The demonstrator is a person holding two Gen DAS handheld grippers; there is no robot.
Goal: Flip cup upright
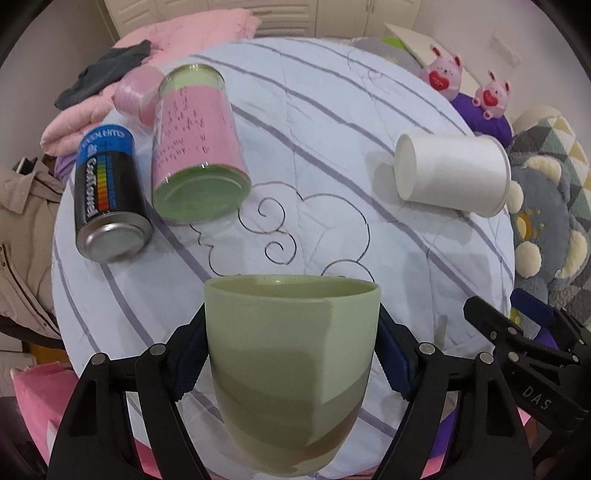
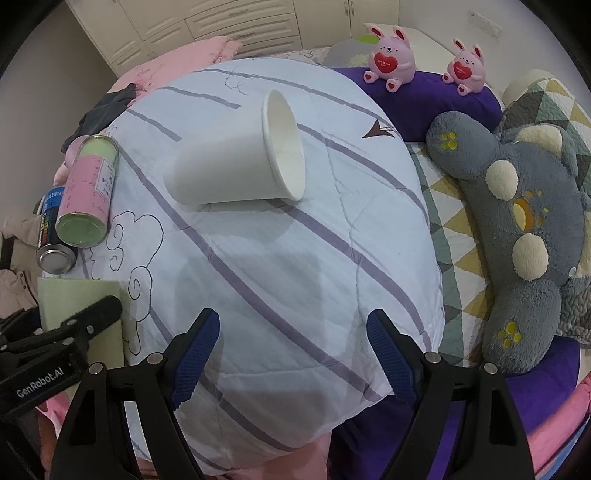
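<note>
My left gripper point(image 1: 291, 354) is shut on a pale green cup point(image 1: 291, 365), which stands rim-up between its blue pads, above the white striped quilt point(image 1: 295, 147). The cup's edge shows in the right wrist view point(image 2: 79, 299) at the left. A white paper cup point(image 1: 452, 171) lies on its side on the quilt at the right; in the right wrist view it point(image 2: 236, 166) lies ahead with its mouth facing right. My right gripper point(image 2: 293, 354) is open and empty, over the quilt's near edge; it shows in the left wrist view point(image 1: 517, 332).
A pink and green canister point(image 1: 199, 147) and a black spray can point(image 1: 107, 195) lie on the quilt's left. A grey plush toy point(image 2: 517, 229), two pink bunnies point(image 2: 391, 59) on a purple cushion and pink bedding point(image 1: 184, 29) surround the quilt.
</note>
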